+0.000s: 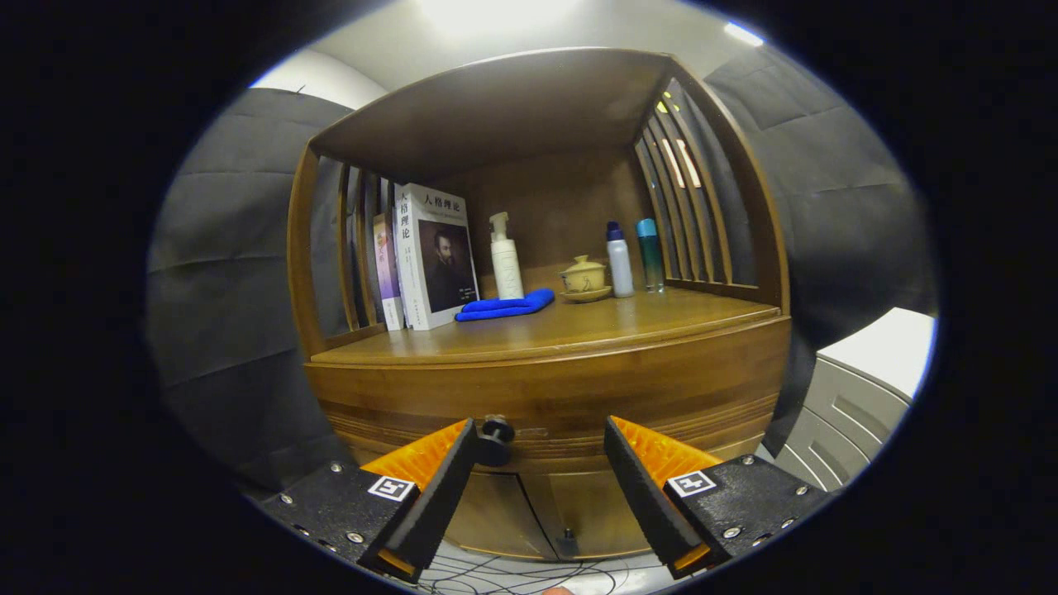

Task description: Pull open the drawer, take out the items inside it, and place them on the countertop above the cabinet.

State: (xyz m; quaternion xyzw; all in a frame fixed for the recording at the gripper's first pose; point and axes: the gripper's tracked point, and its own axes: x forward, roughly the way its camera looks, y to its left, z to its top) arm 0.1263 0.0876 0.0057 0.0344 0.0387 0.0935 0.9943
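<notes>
A wooden cabinet faces me, its closed drawer front [570,397] forming a wide band under the countertop [579,326]. A small dark round knob [496,438] sticks out of the drawer front, just by the tip of my left finger. My gripper [541,446] is open, its fingers spread wide in front of the drawer, and nothing sits between them. The knob lies off to the left of the gap, close to the left finger [450,475]. What the drawer holds is hidden.
On the countertop stand books [430,256], a white pump bottle [506,260], a blue cloth [506,306], a lidded cup on a saucer [583,277] and two bottles [632,256]. Slatted sides and a top shelf enclose it. Cabinet doors [537,512] are below; a grey unit [860,397] is to the right.
</notes>
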